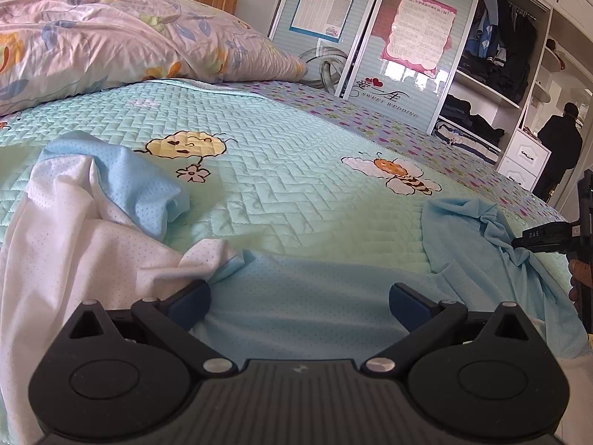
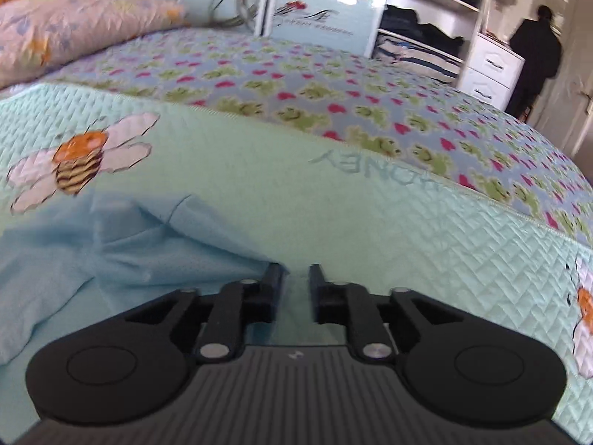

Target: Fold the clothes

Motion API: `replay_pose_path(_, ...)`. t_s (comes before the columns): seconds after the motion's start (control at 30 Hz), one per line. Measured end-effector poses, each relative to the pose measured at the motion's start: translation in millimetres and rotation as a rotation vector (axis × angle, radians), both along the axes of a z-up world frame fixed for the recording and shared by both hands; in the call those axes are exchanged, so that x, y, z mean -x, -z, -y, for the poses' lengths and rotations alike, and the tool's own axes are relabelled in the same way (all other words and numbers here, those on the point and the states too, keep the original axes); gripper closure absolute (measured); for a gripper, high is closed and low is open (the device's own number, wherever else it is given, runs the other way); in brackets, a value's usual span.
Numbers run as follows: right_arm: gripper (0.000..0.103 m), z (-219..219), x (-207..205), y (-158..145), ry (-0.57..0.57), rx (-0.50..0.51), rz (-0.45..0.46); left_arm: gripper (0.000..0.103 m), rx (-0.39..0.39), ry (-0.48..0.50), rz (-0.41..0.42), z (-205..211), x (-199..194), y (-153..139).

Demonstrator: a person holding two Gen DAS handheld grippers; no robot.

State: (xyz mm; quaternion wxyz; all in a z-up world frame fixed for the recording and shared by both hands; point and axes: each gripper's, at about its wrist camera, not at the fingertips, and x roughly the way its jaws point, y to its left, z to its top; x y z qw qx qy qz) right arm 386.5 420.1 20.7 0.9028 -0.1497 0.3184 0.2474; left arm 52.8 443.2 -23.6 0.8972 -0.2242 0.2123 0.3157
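A light blue and white mesh garment (image 1: pixel 296 278) lies crumpled on the mint quilted bedspread (image 1: pixel 278 185). Its white part (image 1: pixel 74 241) spreads to the left, with a blue sleeve folded above it. My left gripper (image 1: pixel 298 302) is open wide, low over the blue middle of the garment, with nothing between its fingers. At the right edge, my right gripper (image 1: pixel 517 246) pinches a bunched blue corner, and wrinkles run toward its tip. In the right wrist view the garment (image 2: pixel 129 252) reaches the nearly closed right gripper (image 2: pixel 295 278).
A floral pillow (image 1: pixel 111 37) lies at the head of the bed. Sliding wardrobe doors (image 1: pixel 407 55) and open shelves of dark clothes stand beyond the bed. A person in dark clothes (image 1: pixel 559 148) stands by white drawers, back turned. The frog-print bed border (image 2: pixel 333 92) lies ahead.
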Motion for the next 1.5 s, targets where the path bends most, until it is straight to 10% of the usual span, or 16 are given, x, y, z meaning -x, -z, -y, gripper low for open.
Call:
replay_pose_path(0.07,0.039,12,-8,-2,0.063,-0.040,-0.029,0.001,0.000,0.000,0.000,0,0,0)
replay_pose_path(0.2,0.043,34,-4,-20,0.137,-0.211,-0.056,0.000,-0.001,0.000,-0.002,0,0,0)
replay_pose_path(0.33,0.046,19,33,-33,-0.041,-0.255,-0.034,0.000,-0.002,-0.001,-0.003,0,-1,0)
replay_pose_path(0.47,0.046,5,39,-15,-0.145,-0.428,-0.364,0.000,-0.002,-0.001,-0.002,0,-1,0)
replay_pose_path(0.63,0.046,-7,44,1,-0.107,-0.498,-0.479,0.000,0.002,-0.002,0.002,0,0,0)
replay_pose_path(1.27,0.044,-25,35,13,-0.049,-0.687,-0.600,0.000,0.008,-0.008,0.011,0,1,0)
replay_pose_path(1.33,0.047,-22,36,15,-0.041,-0.699,-0.613,0.000,0.009,-0.009,0.012,0,2,0)
replay_pose_path(1.5,0.094,-19,40,15,-0.048,-0.624,-0.592,0.001,0.010,-0.010,0.013,1,2,0)
